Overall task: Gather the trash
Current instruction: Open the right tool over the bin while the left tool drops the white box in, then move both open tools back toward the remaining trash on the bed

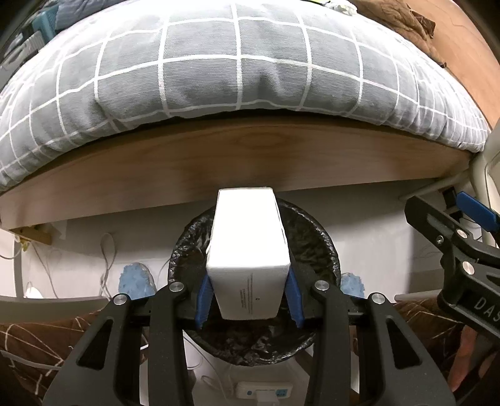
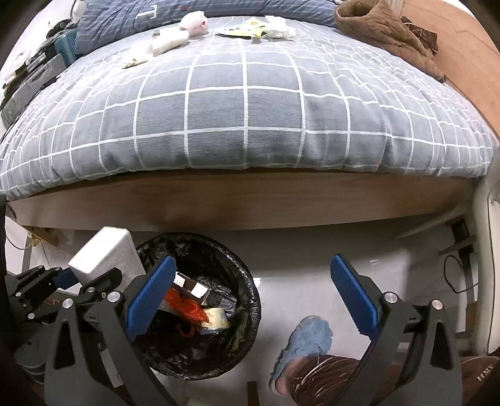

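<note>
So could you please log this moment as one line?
left gripper: shut on white box | right gripper: open | box above trash bin | bed litter: uncollected

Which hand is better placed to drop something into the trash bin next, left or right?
Left. The left tongs are shut on the white box, held right above the black-lined trash bin. The right tongs are wide open and empty, with nothing to drop.
</note>
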`<state>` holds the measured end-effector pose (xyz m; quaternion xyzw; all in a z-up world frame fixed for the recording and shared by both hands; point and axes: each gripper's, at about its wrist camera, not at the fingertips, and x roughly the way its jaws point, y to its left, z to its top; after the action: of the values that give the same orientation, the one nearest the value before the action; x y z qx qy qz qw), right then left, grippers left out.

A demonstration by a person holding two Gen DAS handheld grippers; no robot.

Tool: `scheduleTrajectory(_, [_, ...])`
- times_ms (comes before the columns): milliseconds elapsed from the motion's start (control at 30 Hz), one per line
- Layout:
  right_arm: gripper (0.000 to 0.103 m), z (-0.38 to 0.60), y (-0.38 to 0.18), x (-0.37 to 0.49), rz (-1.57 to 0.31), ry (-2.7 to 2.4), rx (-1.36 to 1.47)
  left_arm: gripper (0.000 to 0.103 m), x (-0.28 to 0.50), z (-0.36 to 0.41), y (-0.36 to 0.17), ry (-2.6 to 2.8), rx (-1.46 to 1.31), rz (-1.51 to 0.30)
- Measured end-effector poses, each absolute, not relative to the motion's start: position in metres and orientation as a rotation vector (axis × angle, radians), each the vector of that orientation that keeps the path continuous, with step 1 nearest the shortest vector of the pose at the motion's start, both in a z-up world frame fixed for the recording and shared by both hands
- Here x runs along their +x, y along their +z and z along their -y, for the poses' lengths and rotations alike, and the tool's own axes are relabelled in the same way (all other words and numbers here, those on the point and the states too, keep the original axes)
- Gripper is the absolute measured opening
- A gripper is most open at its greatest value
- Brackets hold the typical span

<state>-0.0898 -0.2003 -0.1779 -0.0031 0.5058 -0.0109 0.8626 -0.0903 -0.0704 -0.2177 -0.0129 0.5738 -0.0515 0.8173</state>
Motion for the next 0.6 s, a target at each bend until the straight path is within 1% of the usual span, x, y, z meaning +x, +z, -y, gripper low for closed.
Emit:
scheduleTrajectory(100, [0.095, 0.198, -0.178, -0.089, -1.061, -0.02, -0.007, 0.044, -0.094, 0.067, -0.215, -0.104, -0.012, -1.21])
scheduleTrajectory(133, [0.095, 0.197, -0.177, -0.089, -1.06, -0.017, -0.009, 0.049, -0.095, 0.067, -0.215, -0.101, -0.012, -1.206])
scheduleTrajectory(233, [0.095, 0.193, -0.172, -0.089, -1.037, -0.009, -0.019, 0.055, -0.095, 0.065, -0.211, -0.087, -0.001, -1.196])
scheduleTrajectory(333, [0.095, 0.192, -0.163, -0.09, -1.006, -0.012, -0.033, 0.067, -0.093, 0.061, -0.201, -0.077, 0.008, -1.177])
scheduleTrajectory(400, [0.095, 0.192, -0.156, -0.09, -0.986, -0.014, -0.03, 0.07, -0.093, 0.06, -0.193, -0.077, 0.013, -1.157])
scheduleTrajectory(433, [0.095, 0.193, -0.153, -0.09, -0.976, -0.015, -0.03, 0.075, -0.094, 0.06, -0.189, -0.075, 0.018, -1.143])
scheduleTrajectory(533, [0.095, 0.196, -0.142, -0.091, -0.94, -0.024, -0.024, 0.08, -0.094, 0.059, -0.176, -0.068, 0.031, -1.103])
scheduleTrajectory(567, [0.095, 0.198, -0.139, -0.091, -0.931, -0.027, -0.02, 0.085, -0.094, 0.058, -0.172, -0.068, 0.03, -1.093])
scheduleTrajectory(600, [0.095, 0.199, -0.134, -0.091, -0.917, -0.03, -0.014, 0.088, -0.094, 0.057, -0.166, -0.065, 0.027, -1.077])
